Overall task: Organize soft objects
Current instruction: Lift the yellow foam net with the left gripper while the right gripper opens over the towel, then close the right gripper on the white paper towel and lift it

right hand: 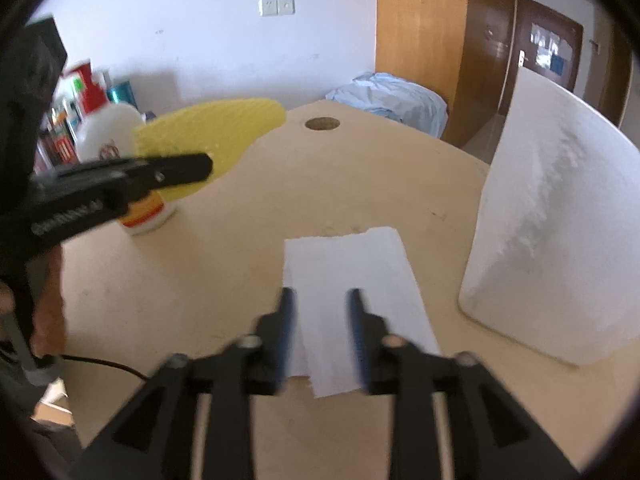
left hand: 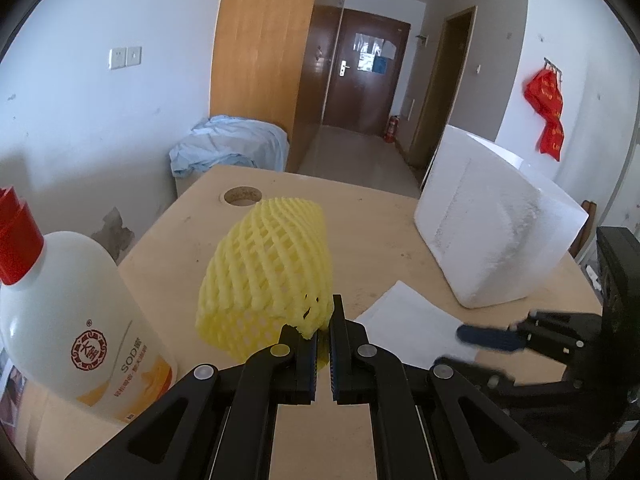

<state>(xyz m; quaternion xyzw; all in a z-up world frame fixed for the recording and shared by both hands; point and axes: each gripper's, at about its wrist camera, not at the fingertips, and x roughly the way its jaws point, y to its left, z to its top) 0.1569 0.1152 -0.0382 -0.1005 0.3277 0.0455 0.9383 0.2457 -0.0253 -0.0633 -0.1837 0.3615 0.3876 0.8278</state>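
My left gripper (left hand: 320, 330) is shut on the edge of a yellow foam fruit net (left hand: 268, 272) and holds it above the wooden table (left hand: 372, 240). The net also shows in the right wrist view (right hand: 208, 136), held by the left gripper (right hand: 200, 168). My right gripper (right hand: 320, 300) is open and empty, its fingers over a white paper tissue (right hand: 344, 268) that lies flat on the table. The right gripper (left hand: 476, 344) shows at the right in the left wrist view, over the tissue (left hand: 404, 316).
A white bottle with a red cap (left hand: 68, 320) stands at the table's left. A large white foam box (left hand: 496, 220) stands at the right. A round cable hole (left hand: 241, 196) is at the table's far edge. A blue cloth heap (left hand: 228, 146) lies beyond the table.
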